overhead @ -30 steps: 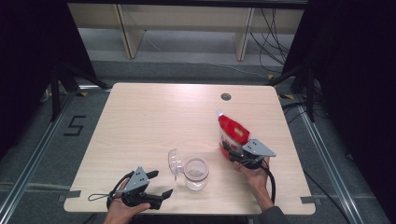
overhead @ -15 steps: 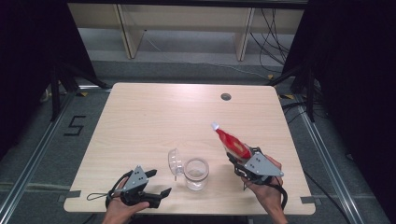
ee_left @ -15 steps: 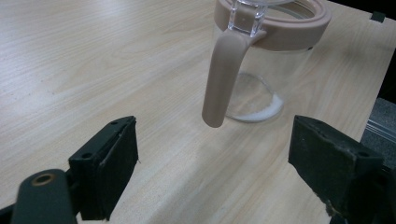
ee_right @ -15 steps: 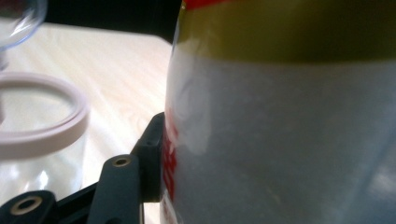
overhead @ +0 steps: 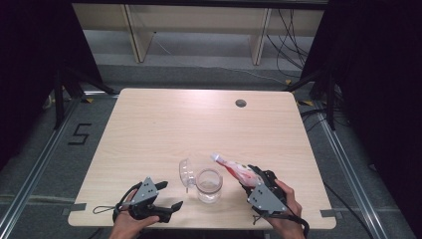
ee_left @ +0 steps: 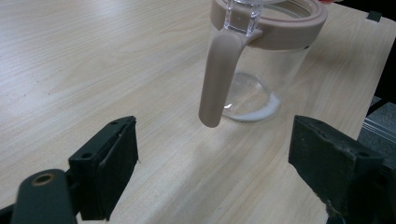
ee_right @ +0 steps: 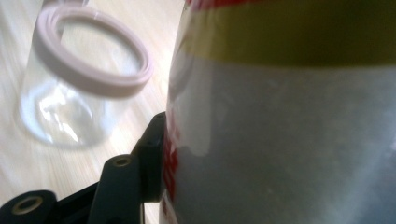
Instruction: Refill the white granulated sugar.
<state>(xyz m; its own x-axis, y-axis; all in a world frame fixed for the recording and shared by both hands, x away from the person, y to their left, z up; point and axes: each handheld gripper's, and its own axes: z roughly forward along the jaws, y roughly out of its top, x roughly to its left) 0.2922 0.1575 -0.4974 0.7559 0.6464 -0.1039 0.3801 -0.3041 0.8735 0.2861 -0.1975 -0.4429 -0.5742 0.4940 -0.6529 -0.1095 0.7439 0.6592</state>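
A clear glass jar (overhead: 209, 185) with a pink rim stands near the table's front edge, its hinged lid (overhead: 185, 173) flipped open to the left. My right gripper (overhead: 247, 178) is shut on a red, yellow and white pouch (overhead: 233, 167), tilted with its tip just above and right of the jar's mouth. In the right gripper view the pouch (ee_right: 289, 140) looms large against one black finger (ee_right: 152, 158), with the jar (ee_right: 88, 70) beyond it. My left gripper (overhead: 170, 195) rests open left of the jar. In the left gripper view its jaws (ee_left: 215, 172) frame the jar (ee_left: 266, 70), which has a thin white layer at its bottom.
The wooden table (overhead: 174, 124) has a dark round hole (overhead: 241, 103) near its far right. Light wooden shelving (overhead: 199, 20) stands behind the table. Cables run over the floor at the right, and a floor mark "5" (overhead: 79, 133) lies to the left.
My right gripper has drawn back toward the front edge and risen, swinging the pouch's tip left toward the jar's mouth. The left gripper has stayed put.
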